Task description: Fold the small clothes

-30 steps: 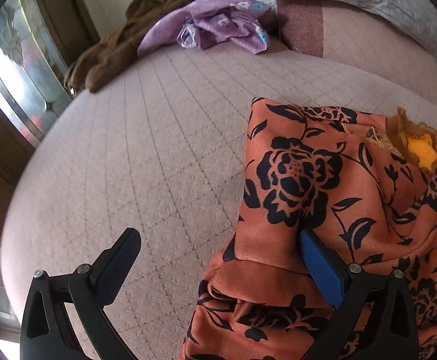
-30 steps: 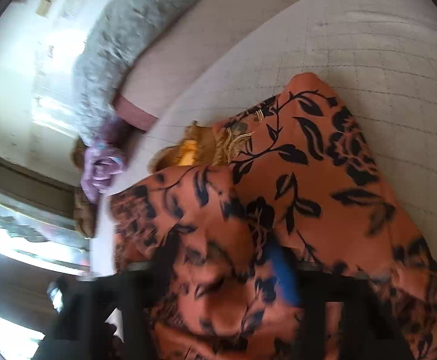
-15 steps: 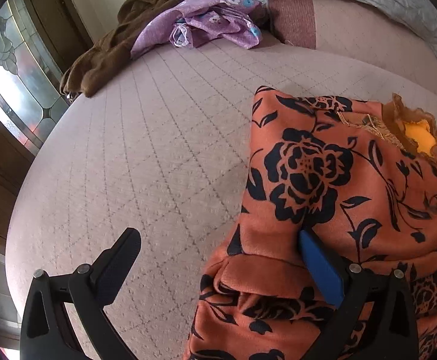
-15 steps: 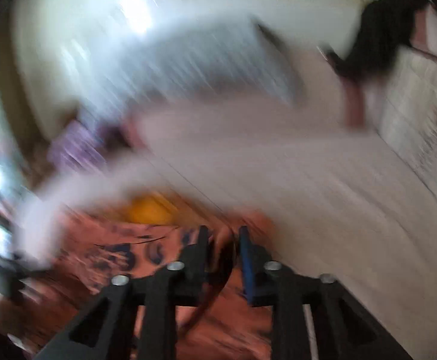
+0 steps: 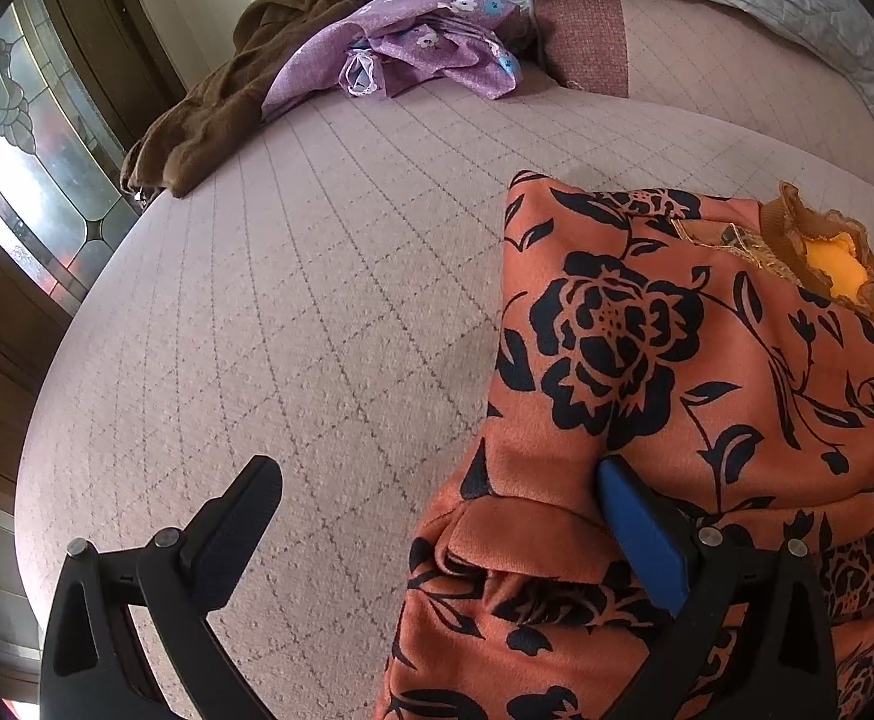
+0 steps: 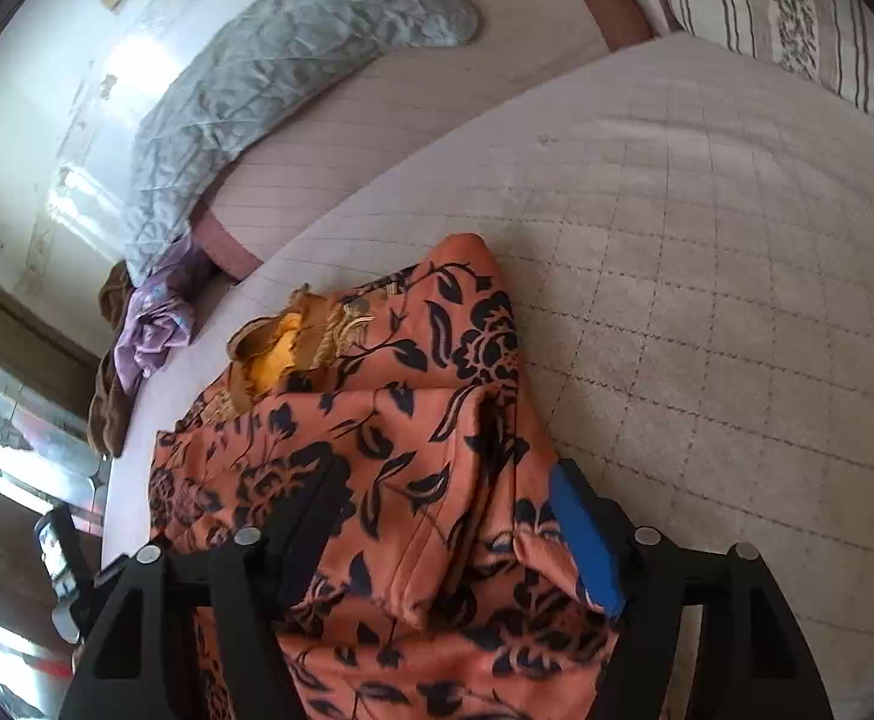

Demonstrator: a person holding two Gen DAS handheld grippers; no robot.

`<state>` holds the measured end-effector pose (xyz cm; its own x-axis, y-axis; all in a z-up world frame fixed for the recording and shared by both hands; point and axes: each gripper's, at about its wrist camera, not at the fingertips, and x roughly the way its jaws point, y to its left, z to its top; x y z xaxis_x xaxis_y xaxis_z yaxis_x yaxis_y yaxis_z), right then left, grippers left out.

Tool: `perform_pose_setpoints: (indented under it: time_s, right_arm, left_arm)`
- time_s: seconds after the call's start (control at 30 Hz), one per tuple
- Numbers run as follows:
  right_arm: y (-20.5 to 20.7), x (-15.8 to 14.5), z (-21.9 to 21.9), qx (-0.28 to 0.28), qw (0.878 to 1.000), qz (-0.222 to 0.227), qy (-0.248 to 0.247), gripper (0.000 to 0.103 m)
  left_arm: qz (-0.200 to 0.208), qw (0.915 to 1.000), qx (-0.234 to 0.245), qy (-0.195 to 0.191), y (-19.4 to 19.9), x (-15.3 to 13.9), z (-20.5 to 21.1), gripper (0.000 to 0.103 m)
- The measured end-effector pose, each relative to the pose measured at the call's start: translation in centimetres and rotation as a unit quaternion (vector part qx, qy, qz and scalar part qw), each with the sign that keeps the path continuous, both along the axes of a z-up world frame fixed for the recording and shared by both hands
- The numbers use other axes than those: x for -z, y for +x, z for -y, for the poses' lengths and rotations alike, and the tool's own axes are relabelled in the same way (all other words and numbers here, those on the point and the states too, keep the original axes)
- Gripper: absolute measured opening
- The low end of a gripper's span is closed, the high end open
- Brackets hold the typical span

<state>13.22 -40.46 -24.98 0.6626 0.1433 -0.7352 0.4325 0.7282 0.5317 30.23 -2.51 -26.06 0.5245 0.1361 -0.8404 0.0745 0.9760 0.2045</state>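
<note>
grey quilt [image 6: 269,60], stained-glass window [image 5: 23,180]

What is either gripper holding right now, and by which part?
Nothing. The left gripper stands open, one finger on the orange floral garment. The right gripper is opening astride a folded ridge of it.

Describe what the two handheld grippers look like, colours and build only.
Both are alike: the left gripper and the right gripper have matte black plastic frames with triangular cut-outs and silver bolt heads. Each carries one black textured pad and one bright blue pad. No cables, markings or sleeves show.
</note>
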Motion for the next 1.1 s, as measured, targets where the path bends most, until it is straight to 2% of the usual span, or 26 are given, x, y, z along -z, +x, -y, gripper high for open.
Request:
perform_pose_setpoints:
  time_s: [0.03, 0.1, 0.2, 0.23, 0.3, 0.4, 0.5, 0.53, 0.57, 0.6, 0.63, 0.67, 0.7, 0.77, 0.8, 0.87, 0.93, 1.0, 1.1]
  right_arm:
    - [0.5, 0.4, 0.1, -0.001, 1.0, 0.0, 0.01, 0.057]
    - [2.1, 1.7, 0.2, -0.001, 1.0, -0.017, 0.014, 0.032]
    - [4.1, 2.6, 0.0, 0.006, 0.998, -0.056, -0.013, 0.012]
    - [4.5, 1.9, -0.3, 0.004, 0.998, -0.05, -0.031, 0.011]
    - [4.7, -1.6, -1.0, 0.011, 0.995, 0.0, -0.097, 0.009]
    - [4.6, -5.3, -0.9, 0.04, 0.988, 0.06, -0.138, 0.005]
    - [5.3, -5.9, -0.1, 0.086, 0.973, 0.06, -0.208, 0.007]
    - [6.2, -4.7, 0.8, 0.089, 0.973, 0.033, -0.212, 0.007]
    - [6.8, -3.4, 1.7, 0.089, 0.977, -0.004, -0.192, 0.01]
    - [6.9, -2.5, 2.3, 0.09, 0.982, -0.021, -0.164, 0.01]
    - [6.7, -1.9, 2.4, 0.084, 0.988, -0.011, -0.126, 0.01]
    - [6.5, -2.0, 1.9, 0.067, 0.991, 0.009, -0.113, 0.01]
    - [6.5, -2.6, 0.1, 0.033, 0.991, 0.025, -0.129, 0.01]
    - [7.0, -3.2, -2.8, -0.021, 0.99, 0.035, -0.138, 0.01]
    - [7.7, -3.5, -4.5, -0.062, 0.989, 0.04, -0.126, 0.01]
    - [9.1, -4.1, -7.6, -0.117, 0.986, 0.046, -0.113, 0.01]
    - [10.4, -4.0, -9.7, -0.148, 0.983, 0.045, -0.097, 0.01]
    - [11.7, -2.3, -12.1, -0.194, 0.979, 0.011, -0.066, 0.014]
    - [11.6, 1.4, -15.0, -0.242, 0.964, -0.081, -0.079, 0.015]
  left_arm:
    - [0.001, 1.0, 0.001, 0.002, 0.0, 0.0, 0.0, 0.103]
    - [0.005, 0.9999, 0.005, 0.009, -0.1, 0.0, 0.2, 0.103]
    - [0.008, 0.9997, 0.014, 0.02, -0.2, 0.0, 0.5, 0.103]
    - [0.007, 0.9995, 0.017, 0.024, -0.3, 0.1, 0.6, 0.103]
    - [0.006, 0.9994, 0.021, 0.028, -0.3, 0.1, 0.6, 0.103]
    - [0.009, 0.999, 0.024, 0.036, -0.4, 0.1, 0.7, 0.103]
    - [0.012, 0.9986, 0.028, 0.043, -0.4, 0.1, 1.0, 0.103]
    - [0.012, 0.9985, 0.029, 0.045, -0.4, 0.0, 1.0, 0.103]
    - [0.013, 0.9984, 0.03, 0.045, -0.4, 0.0, 1.1, 0.103]
    - [0.014, 0.9985, 0.031, 0.043, -0.4, -0.2, 1.1, 0.103]
    - [0.018, 0.9986, 0.033, 0.037, -0.5, -0.5, 1.1, 0.103]
    - [0.026, 0.9985, 0.035, 0.032, -0.7, -0.9, 1.2, 0.103]
    - [0.041, 0.998, 0.039, 0.027, -0.9, -1.6, 1.5, 0.103]
    - [0.075, 0.9957, 0.051, 0.022, -1.7, -2.9, 1.9, 0.103]
    - [0.085, 0.9945, 0.058, 0.021, -2.0, -3.2, 2.2, 0.103]
    - [0.082, 0.9937, 0.072, 0.028, -2.2, -2.9, 2.7, 0.103]
    - [0.056, 0.9945, 0.076, 0.046, -1.9, -1.6, 3.1, 0.103]
    - [0.019, 0.9945, 0.076, 0.069, -1.5, 0.1, 3.0, 0.103]
    - [0.015, 0.9956, 0.075, 0.054, -1.4, -0.3, 2.4, 0.103]
